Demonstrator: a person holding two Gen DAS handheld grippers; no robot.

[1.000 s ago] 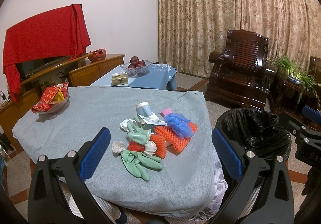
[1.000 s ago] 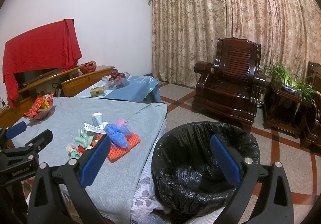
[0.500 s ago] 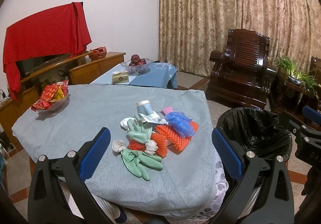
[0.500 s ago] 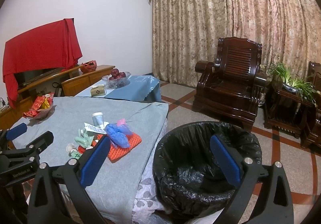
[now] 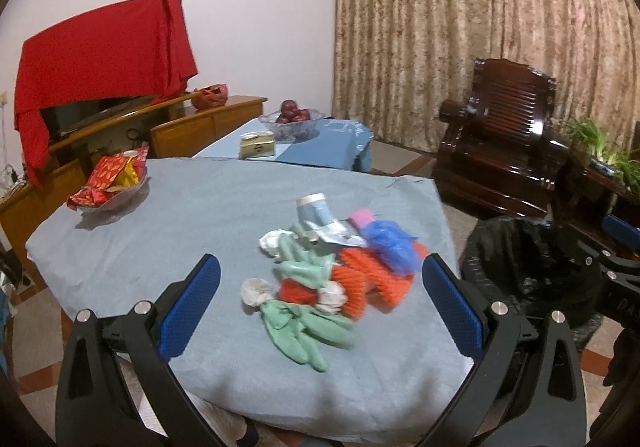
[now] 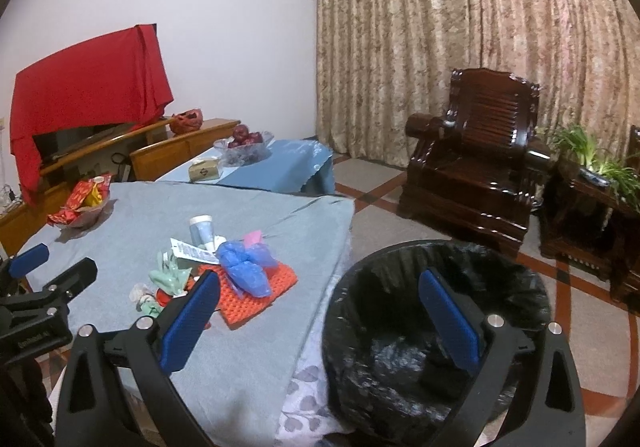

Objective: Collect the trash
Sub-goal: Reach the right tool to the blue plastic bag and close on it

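A pile of trash lies on the grey-blue table (image 5: pixel 192 215): green gloves (image 5: pixel 308 327), orange netting (image 5: pixel 360 283), a blue plastic bag (image 5: pixel 390 243), a small bottle (image 5: pixel 314 209) and white wads (image 5: pixel 254 291). My left gripper (image 5: pixel 320 305) is open and empty, above the table's near side, with the pile between its fingers in view. My right gripper (image 6: pixel 318 321) is open and empty, above the near rim of the black-lined bin (image 6: pixel 436 331). The pile also shows in the right wrist view (image 6: pixel 244 275). The bin shows in the left wrist view (image 5: pixel 528 267).
A bowl of red snack packets (image 5: pixel 110 183) sits at the table's far left. Behind it stands a blue-clothed table with a fruit bowl (image 5: pixel 290 119) and a box (image 5: pixel 258 145). A dark wooden armchair (image 6: pixel 476 171) and plants (image 6: pixel 592 163) stand to the right.
The left gripper has moved slightly forward toward the pile, which now sits closer and lower in view. The right gripper has barely shifted over the bin. Both stay open.
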